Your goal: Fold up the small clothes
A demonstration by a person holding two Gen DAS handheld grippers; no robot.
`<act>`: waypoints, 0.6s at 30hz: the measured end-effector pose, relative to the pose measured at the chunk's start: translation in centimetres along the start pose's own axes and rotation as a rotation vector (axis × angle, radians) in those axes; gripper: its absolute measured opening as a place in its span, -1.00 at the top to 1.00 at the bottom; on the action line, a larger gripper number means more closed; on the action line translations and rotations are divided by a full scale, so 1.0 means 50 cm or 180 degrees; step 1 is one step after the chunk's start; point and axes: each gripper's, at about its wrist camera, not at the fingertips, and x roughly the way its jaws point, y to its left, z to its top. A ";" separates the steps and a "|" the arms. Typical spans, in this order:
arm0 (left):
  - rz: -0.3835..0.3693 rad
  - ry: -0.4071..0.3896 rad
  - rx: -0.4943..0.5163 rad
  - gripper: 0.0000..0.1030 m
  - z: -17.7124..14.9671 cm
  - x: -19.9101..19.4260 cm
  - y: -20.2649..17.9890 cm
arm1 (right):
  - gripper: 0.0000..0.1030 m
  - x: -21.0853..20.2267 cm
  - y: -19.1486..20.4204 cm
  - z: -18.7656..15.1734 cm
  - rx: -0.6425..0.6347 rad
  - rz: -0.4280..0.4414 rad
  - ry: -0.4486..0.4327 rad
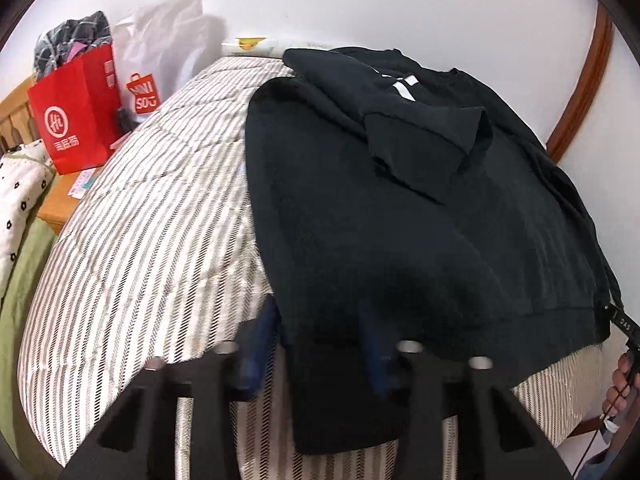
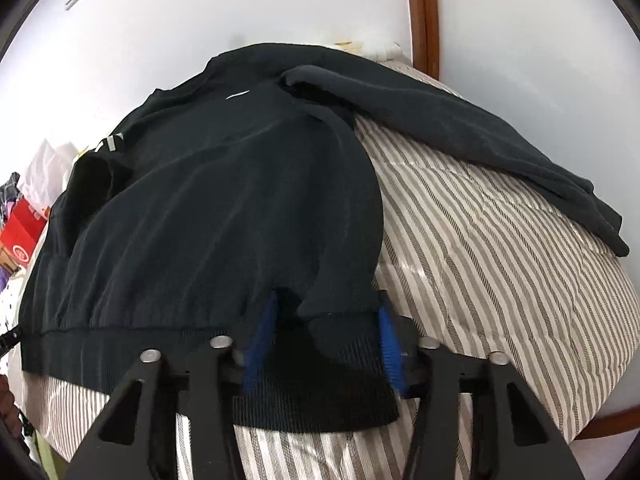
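A black sweater (image 1: 400,220) lies spread on a striped bed cover (image 1: 152,208), with one sleeve folded across its chest. My left gripper (image 1: 324,320) is open, its blue fingers (image 1: 260,344) on either side of the sweater's near left hem corner. In the right wrist view the sweater (image 2: 208,208) has its other sleeve stretched out to the right. My right gripper (image 2: 326,316) is open, its blue fingers (image 2: 262,340) on either side of the ribbed hem at the near right corner. Neither jaw presses the cloth.
A red paper bag (image 1: 76,120) and a white plastic bag (image 1: 164,40) stand on a wooden nightstand (image 1: 60,204) at the left. A white wall is behind the bed, with a curved wooden bed frame (image 1: 584,76) at the right. A dotted pillow (image 1: 20,192) lies far left.
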 end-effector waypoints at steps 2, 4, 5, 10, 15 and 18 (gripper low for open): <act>0.0094 -0.0015 0.0028 0.75 0.001 -0.002 0.000 | 0.66 -0.007 0.002 -0.001 -0.0100 -0.0064 -0.0047; 0.0049 -0.0017 0.0031 0.76 -0.002 -0.011 0.007 | 0.73 -0.020 -0.003 -0.006 -0.0103 -0.0014 -0.0079; 0.0011 -0.0003 -0.0003 0.77 -0.004 -0.016 0.013 | 0.77 -0.029 -0.007 -0.010 -0.0092 0.0023 -0.0094; -0.0083 -0.0011 -0.0052 0.78 -0.011 -0.039 0.023 | 0.79 -0.072 -0.008 -0.029 -0.0113 0.0092 -0.0106; -0.0187 0.0030 0.0032 0.78 -0.034 -0.071 0.033 | 0.79 -0.113 -0.023 -0.055 -0.0188 0.0200 0.0007; -0.0175 0.0027 0.0137 0.78 -0.062 -0.088 0.034 | 0.79 -0.143 -0.029 -0.080 -0.0307 0.0270 0.0072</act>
